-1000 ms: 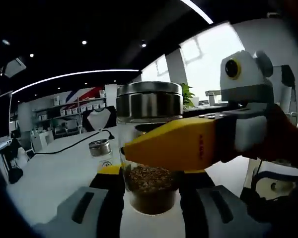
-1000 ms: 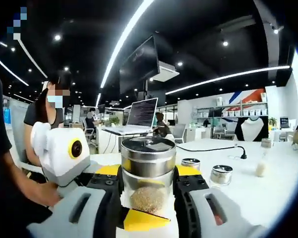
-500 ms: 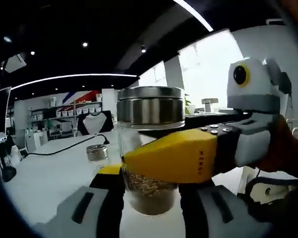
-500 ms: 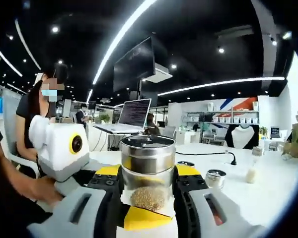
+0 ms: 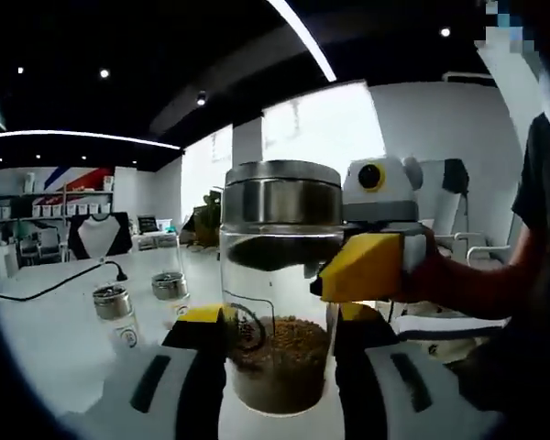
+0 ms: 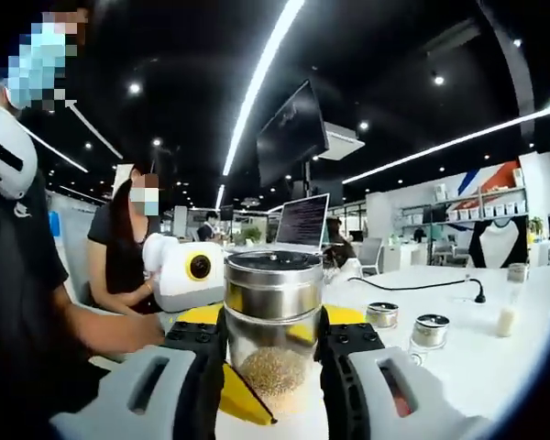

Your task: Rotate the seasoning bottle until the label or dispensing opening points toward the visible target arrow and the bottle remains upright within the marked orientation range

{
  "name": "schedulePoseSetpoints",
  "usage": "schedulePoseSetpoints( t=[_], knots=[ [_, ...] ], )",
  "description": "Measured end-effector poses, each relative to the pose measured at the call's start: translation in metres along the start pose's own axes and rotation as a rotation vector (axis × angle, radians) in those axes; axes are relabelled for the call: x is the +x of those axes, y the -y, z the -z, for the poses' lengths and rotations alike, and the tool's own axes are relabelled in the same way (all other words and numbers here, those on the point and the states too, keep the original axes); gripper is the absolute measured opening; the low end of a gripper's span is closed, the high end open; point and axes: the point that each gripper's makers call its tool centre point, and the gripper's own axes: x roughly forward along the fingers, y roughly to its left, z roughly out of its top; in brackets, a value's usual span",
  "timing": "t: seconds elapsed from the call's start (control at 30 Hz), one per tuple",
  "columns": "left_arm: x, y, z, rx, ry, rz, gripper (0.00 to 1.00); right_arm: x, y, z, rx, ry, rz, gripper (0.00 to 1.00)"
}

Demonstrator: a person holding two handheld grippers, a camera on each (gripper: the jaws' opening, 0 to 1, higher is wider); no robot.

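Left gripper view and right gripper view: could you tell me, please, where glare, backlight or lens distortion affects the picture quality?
Left gripper view: the bright window blows out and backlights the seasoning bottle, dimming its contents; fisheye bends the ceiling light strip. Right gripper view: the bottle's steel cap carries reflections, the ceiling strip flares, and the white table curves near the edge.

Clear seasoning bottle (image 5: 278, 302) (silver lid, brown grains) between black-and-yellow jaws on white table (image 5: 55, 330).
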Motion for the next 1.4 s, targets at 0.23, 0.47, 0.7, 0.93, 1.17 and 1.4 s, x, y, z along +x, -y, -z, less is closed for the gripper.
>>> schedulePoseSetpoints(
  t=[0.23, 0.47, 0.7, 0.93, 1.17, 1.4],
  knots=[
    [0.001, 0.017, 0.008, -0.027, -0.035, 0.106, 0.46, -0.009, -0.012, 0.002, 0.002, 0.006, -0.1, 0.37],
    [0.002, -0.001, 0.006, -0.03, -0.048, -0.034, 0.45, -0.006, 0.006, 0.001, 0.088, 0.054, -0.013, 0.37],
    [-0.005, -0.038, 0.012, 0.082, -0.095, -0.31, 0.45, 0.006, 0.024, 0.008, 0.033, 0.015, 0.148, 0.36],
    [-0.015, -0.056, 0.012, 0.155, -0.112, -0.476, 0.45, 0.019, 0.033, 0.009, 0.057, 0.057, 0.281, 0.36],
    [-0.012, -0.055, 0.01, 0.203, -0.103, -0.482, 0.45, 0.019, 0.038, 0.007, 0.088, 0.073, 0.359, 0.37],
    [-0.009, -0.041, 0.007, 0.122, -0.063, -0.293, 0.45, 0.012, 0.032, 0.004, 0.037, 0.042, 0.243, 0.36]
  ],
)
